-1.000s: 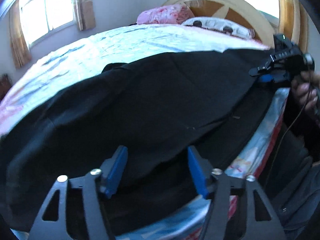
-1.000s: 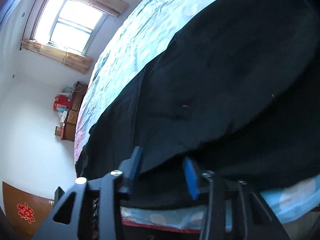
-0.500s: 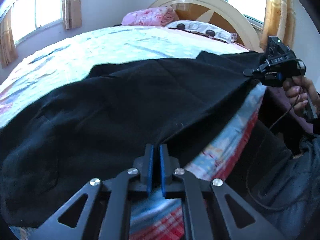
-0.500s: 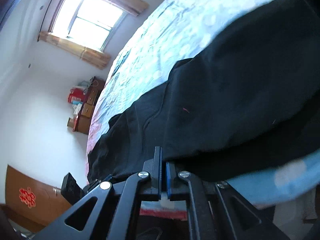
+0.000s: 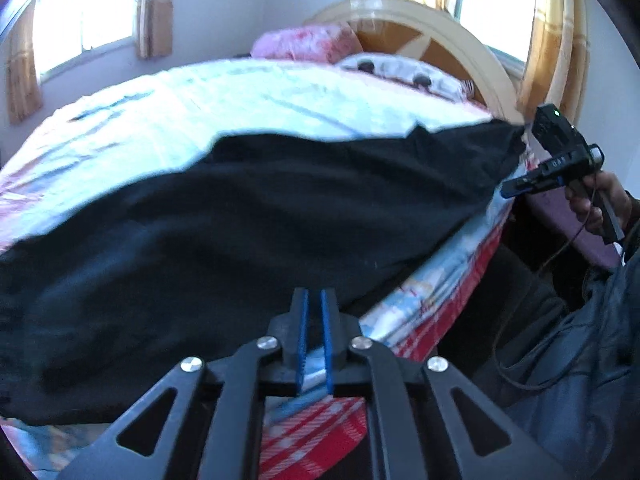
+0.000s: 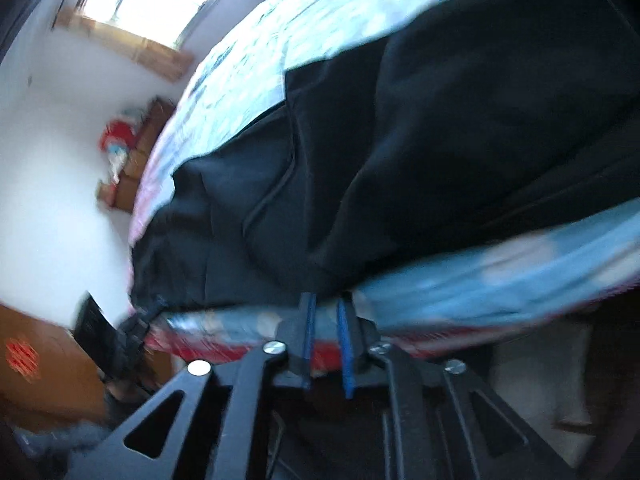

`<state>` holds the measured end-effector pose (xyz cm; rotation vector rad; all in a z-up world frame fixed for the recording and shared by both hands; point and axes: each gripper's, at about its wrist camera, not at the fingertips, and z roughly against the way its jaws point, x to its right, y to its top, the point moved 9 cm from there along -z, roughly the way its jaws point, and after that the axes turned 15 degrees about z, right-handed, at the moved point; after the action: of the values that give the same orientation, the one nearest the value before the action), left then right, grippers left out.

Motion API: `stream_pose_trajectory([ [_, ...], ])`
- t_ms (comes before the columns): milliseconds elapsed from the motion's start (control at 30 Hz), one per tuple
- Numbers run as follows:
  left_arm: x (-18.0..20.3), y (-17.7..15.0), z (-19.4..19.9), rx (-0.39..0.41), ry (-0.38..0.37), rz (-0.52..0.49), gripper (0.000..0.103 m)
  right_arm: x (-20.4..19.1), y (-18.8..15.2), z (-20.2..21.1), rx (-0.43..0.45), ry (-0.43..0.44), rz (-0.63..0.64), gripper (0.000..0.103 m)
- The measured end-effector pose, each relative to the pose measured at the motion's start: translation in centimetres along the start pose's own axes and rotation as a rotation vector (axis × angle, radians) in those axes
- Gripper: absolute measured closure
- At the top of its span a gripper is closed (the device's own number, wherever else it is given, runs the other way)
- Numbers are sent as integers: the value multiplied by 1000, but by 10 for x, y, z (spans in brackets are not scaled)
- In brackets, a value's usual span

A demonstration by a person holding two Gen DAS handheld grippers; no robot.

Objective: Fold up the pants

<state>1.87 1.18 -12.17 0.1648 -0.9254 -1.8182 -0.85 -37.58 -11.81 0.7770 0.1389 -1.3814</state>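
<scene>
Black pants [image 5: 256, 216] spread across the bed [image 5: 200, 100].
We see both the left gripper [image 5: 314, 300] and right gripper [image 6: 326, 304] at the pants' near edge, jaws just parting slightly, seemingly still pinching cloth.

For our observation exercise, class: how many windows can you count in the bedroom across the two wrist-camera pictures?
2. One window is in the left wall beside the bed, also visible in the right wrist view. The other is behind the headboard. More may lie out of view.

place: a bedroom in a home
clues: big bed [image 5: 240, 112], pink pillow [image 5: 304, 42], window with curtains [image 5: 80, 20]
</scene>
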Motion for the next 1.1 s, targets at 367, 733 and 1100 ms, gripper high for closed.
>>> stream_pose_trajectory([
  [367, -96, 42, 1, 126, 294, 210, 46, -148, 140, -82, 45, 356, 269, 39],
  [733, -120, 23, -10, 77, 308, 255, 44, -183, 209, -226, -190, 389, 220, 40],
  [1100, -114, 15, -15, 81, 322, 189, 35, -201, 218, -264, -178, 460, 134, 88],
])
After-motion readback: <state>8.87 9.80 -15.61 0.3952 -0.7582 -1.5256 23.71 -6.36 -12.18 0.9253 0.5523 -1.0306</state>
